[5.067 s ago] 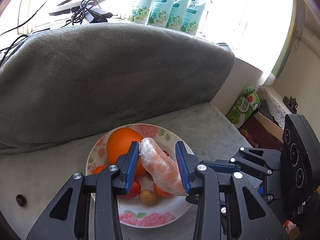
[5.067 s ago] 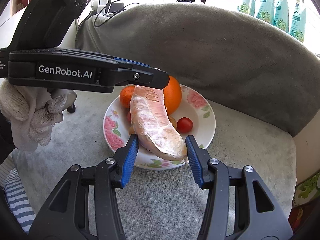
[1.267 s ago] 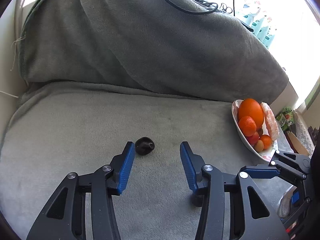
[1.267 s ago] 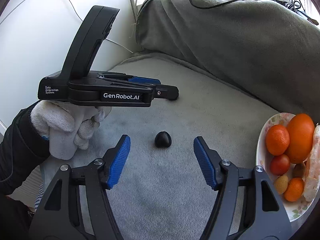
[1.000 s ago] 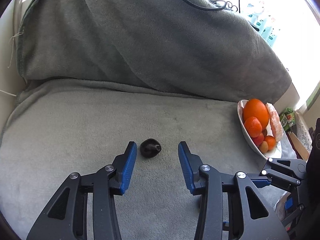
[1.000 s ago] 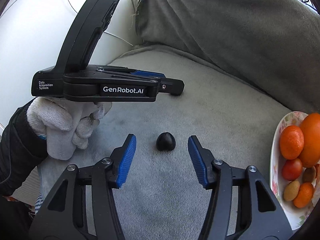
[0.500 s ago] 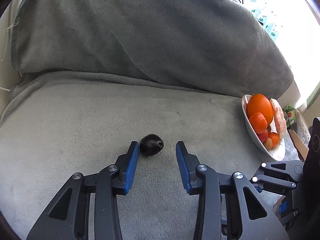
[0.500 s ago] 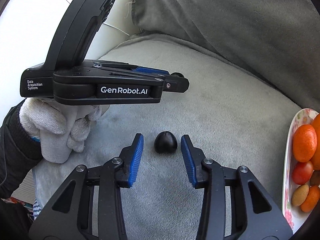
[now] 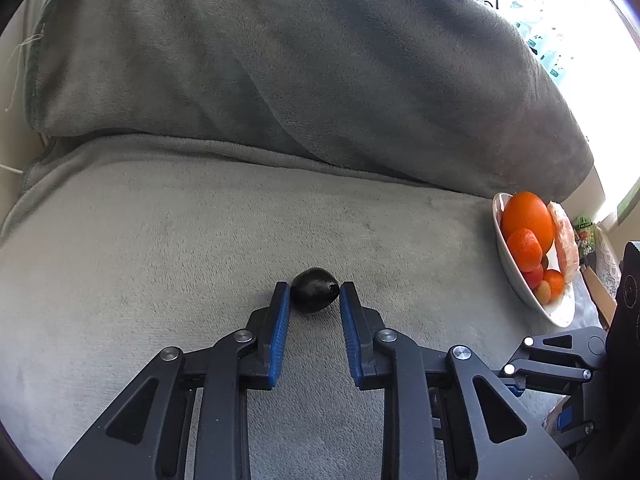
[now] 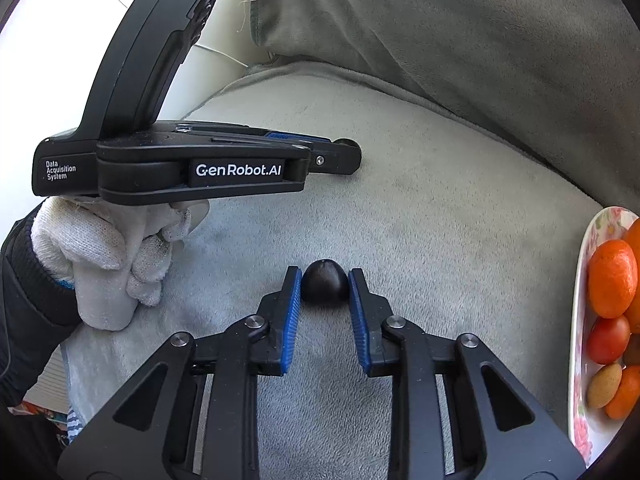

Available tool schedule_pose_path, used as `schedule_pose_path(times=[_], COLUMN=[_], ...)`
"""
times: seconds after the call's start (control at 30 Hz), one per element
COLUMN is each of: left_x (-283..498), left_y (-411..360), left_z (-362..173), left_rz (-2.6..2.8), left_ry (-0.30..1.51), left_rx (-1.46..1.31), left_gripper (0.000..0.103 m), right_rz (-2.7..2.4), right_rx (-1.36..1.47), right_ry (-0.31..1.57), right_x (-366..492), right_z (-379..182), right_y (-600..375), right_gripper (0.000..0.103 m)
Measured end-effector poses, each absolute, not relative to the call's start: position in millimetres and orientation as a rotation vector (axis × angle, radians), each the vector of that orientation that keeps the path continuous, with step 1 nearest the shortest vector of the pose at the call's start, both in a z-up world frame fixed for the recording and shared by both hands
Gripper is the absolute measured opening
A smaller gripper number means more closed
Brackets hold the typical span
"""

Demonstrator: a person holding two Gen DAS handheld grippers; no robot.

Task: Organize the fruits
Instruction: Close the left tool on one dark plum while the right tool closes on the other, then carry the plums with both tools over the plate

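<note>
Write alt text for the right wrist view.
The right gripper is shut on a small dark fruit lying on a grey blanket. At left, a white-gloved hand holds the left gripper, shut on a second dark fruit; a floral plate of orange fruits sits at the right edge.

the left gripper is black with blue pads, silver screws and white "genrobot.ai" lettering; a white knit glove and dark sleeve grip it. the right gripper matches.
</note>
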State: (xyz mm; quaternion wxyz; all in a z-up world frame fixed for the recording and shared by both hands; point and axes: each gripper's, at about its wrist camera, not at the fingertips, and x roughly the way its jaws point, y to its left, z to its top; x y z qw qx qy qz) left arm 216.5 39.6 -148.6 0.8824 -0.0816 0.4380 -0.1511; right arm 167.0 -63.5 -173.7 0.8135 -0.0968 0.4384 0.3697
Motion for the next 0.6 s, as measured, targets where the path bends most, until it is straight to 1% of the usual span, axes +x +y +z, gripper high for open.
schedule_pose_path(times=[0.33, 0.6], left_x=[202, 182], left_y=[44, 43], left_z=[-137, -124], left_rz=[-0.321, -0.338], left_ry=[0.886, 0.854], left_rx=[-0.181, -0.181], left_gripper=[0.023, 0.023], right_rz=[0.787, 0.780], right_rx=[-0.158, -0.122], right_ry=[0.910, 0.883], right_x=[167, 152], right_z=[-165, -153], right_y=[-73, -101], right_gripper=[0.024, 0.024])
